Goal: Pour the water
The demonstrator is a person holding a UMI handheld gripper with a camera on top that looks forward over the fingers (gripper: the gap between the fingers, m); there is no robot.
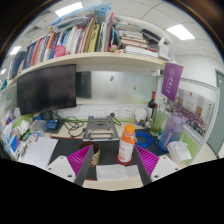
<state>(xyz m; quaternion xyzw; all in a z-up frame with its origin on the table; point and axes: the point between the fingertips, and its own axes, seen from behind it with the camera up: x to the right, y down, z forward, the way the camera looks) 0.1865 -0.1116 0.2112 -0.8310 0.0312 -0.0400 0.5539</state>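
The book (70, 42) spines on the shelf (100, 57) at 12 o'clock are too small to read. The bottle (127, 143) label is blurred. The outer parts of the tongs (110, 160) at 6 o'clock are cut off by the edge. The small things on the tabletop (70, 132) at 9 o'clock cannot be told apart.

The scene is taken through a single wide-angle camera carried on the gripper (112, 160), directed forward along its two fingers (80, 160), which are seen spread at the bottom of the view. The camera is held just above a cluttered desk (60, 150) and faced level towards the back wall, so that a bottle (127, 143) is seen close ahead between the fingers, a monitor (46, 88) farther back, and a loaded shelf (85, 58) and ceiling lights (180, 32) above. No second view is supplied, so nothing is shared between views.
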